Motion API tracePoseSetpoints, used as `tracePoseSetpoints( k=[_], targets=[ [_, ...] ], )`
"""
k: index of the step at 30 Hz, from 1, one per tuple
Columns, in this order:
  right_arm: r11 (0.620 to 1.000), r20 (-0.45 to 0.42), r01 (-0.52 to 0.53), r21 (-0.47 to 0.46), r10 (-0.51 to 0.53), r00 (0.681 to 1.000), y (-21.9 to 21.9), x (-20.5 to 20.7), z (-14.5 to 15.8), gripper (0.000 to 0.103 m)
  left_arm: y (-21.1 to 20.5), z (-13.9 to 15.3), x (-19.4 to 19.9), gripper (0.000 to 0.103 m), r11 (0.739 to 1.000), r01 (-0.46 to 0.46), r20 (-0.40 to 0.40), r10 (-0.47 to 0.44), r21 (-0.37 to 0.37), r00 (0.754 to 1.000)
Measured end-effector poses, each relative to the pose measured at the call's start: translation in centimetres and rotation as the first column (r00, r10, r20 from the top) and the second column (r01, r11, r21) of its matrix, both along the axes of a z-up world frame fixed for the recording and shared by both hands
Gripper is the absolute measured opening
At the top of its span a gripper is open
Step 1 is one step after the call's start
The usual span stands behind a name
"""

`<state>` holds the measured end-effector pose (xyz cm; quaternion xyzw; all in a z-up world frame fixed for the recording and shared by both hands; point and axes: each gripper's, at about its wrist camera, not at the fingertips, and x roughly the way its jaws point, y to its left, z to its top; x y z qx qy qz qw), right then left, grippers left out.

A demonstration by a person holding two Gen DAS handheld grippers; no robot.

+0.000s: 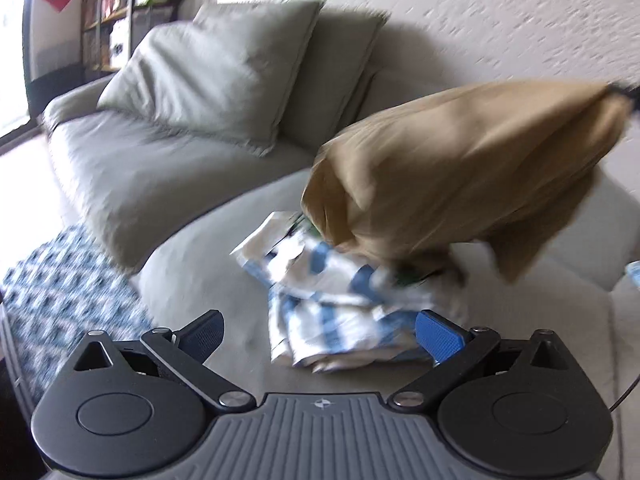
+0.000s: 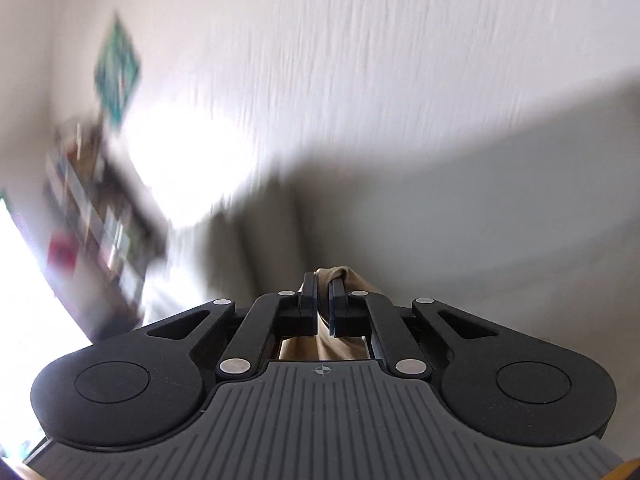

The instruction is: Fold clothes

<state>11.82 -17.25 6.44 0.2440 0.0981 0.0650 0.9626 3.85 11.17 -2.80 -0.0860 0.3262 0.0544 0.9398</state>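
Observation:
In the left wrist view a tan garment [image 1: 472, 176] hangs in the air, lifted from its upper right corner, its lower end trailing on a crumpled white and blue striped garment [image 1: 340, 292] on the grey sofa seat [image 1: 224, 256]. My left gripper [image 1: 320, 330] is open and empty, just in front of the striped garment. In the right wrist view my right gripper [image 2: 323, 282] is shut on a fold of the tan garment [image 2: 340, 274], which hangs below the fingers. That view is blurred and points at the wall.
Two grey cushions [image 1: 216, 68] lean against the sofa back by a white textured wall [image 1: 480, 12]. A blue patterned rug [image 1: 60, 280] lies on the floor at the left. A bookshelf [image 1: 116, 8] stands at the far left.

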Motion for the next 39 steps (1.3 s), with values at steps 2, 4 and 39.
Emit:
tracePoseSetpoints(
  k=[2,4,39],
  targets=[
    [0.988,0.158,0.129,-0.087,-0.114,0.981,-2.1,-3.3,4.3,0.005,-1.1,0.9,-0.1,0.102,0.999,0.042,0.032,-0.041,-0.019,0.999],
    [0.944,0.264,0.229,-0.237,-0.164,0.950,-2.9,-6.3,7.7,0.005,-2.3,1.5,-0.1,0.102,0.995,0.090,0.046,-0.087,-0.053,0.995],
    [0.971,-0.334,0.215,-0.104,-0.238,0.912,-18.6,-22.9,-5.5,0.070,-15.3,-5.6,-1.7,0.102,0.893,0.380,-0.295,-0.440,-0.240,0.848]
  ],
)
